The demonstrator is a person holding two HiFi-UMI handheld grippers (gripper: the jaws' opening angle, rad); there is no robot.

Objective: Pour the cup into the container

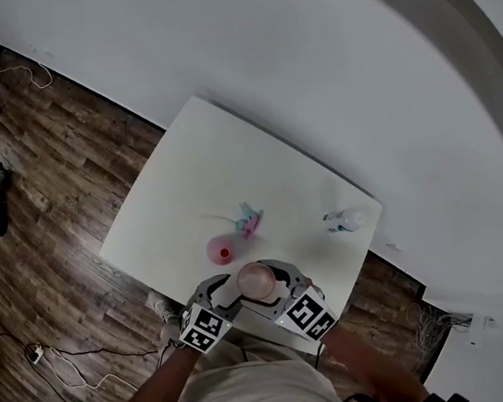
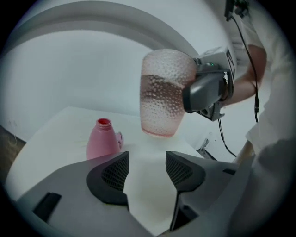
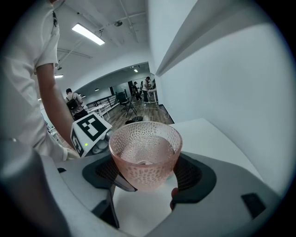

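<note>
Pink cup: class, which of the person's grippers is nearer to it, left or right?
Right. The right gripper grips the pink cup between its jaws. The left gripper sits beside and slightly below it, jaws open and empty, not touching.

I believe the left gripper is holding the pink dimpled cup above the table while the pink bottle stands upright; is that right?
Not quite: the right gripper holds the pink dimpled cup, as the right gripper view shows; the left gripper is open and empty. The cup is above the table and the pink bottle stands upright.
</note>
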